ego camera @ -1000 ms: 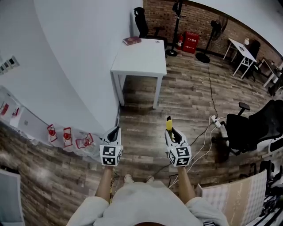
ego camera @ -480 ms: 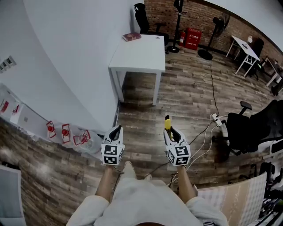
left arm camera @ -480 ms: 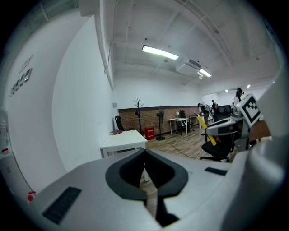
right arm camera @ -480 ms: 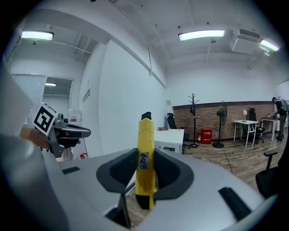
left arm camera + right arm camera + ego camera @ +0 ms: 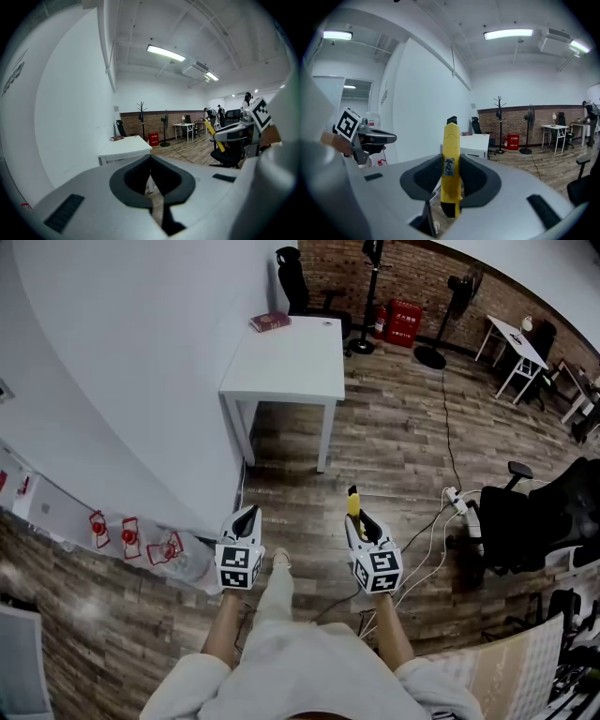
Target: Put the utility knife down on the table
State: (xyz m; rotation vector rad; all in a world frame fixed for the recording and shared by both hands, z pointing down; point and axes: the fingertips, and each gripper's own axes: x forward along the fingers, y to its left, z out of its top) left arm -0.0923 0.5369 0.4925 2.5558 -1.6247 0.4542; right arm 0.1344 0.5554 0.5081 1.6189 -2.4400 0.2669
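Between the jaws of the right tongs: the knife, yellow, standing on end with its black tip pointing away from the person
Right tongs: clamped on the knife, the pads pressing its two flat sides around the lower middle of the body, the butt end poking out below the pads
Knife, how it will handle: probably light and stiff, with a hard plastic shell that looks smooth, so it could slide in the pads if the grip slackens early
Where to take hold: the flat sides of the body, as it is held at present, well clear of the black tip; whether a blade is out there cannot be told
Writing on the knife: a small grey sticker on the front with dark print, too small to read
Left tongs: jaws together, nothing between them, carried level with the right tongs
Worktop: white, against the wall, well apart from the knife across the wooden floor; its top is bare apart from a dark red book at the far corner
Other writing: a red box by the brick wall carries pale characters, not readable
Task, as judged: the knife is off the worktop and not yet set down
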